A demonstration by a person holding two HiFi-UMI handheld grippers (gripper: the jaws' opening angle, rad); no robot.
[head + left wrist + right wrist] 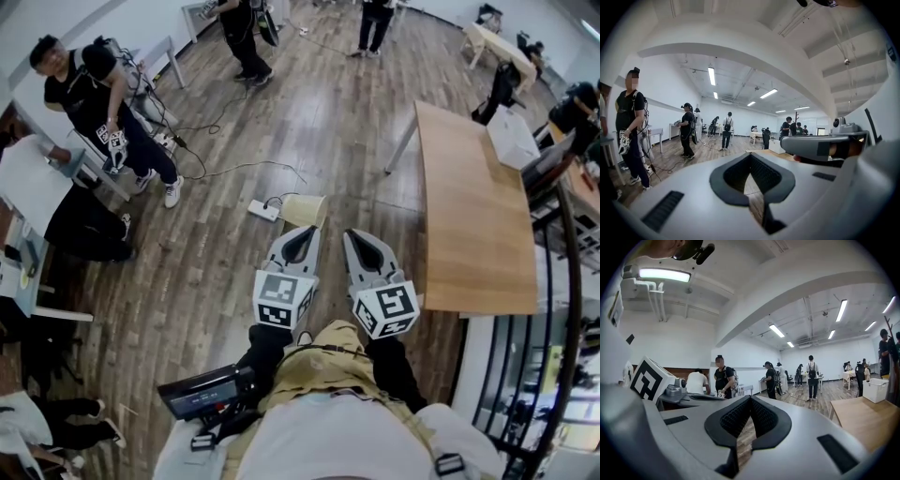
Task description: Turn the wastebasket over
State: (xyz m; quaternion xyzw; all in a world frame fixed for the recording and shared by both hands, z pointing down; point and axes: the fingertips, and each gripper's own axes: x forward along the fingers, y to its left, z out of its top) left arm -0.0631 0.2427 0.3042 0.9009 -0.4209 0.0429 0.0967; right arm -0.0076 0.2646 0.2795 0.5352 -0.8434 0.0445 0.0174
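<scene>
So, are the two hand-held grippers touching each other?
Apart. The head view shows a strip of wooden floor between the left hand-held gripper and the right hand-held gripper, so they do not meet.

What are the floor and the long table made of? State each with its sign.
Floor: wood or wood-look planks, brown, slight sheen; plank seams and grain show.
Table: light wood-look top, matt, perhaps laminate; faint even grain.

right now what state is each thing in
left claw: shut, empty
right claw: shut, empty
wastebasket: on the floor just past the claws, untouched; upright or not unclear
power strip: on the floor, cable plugged in
table: standing, white box on top
</scene>
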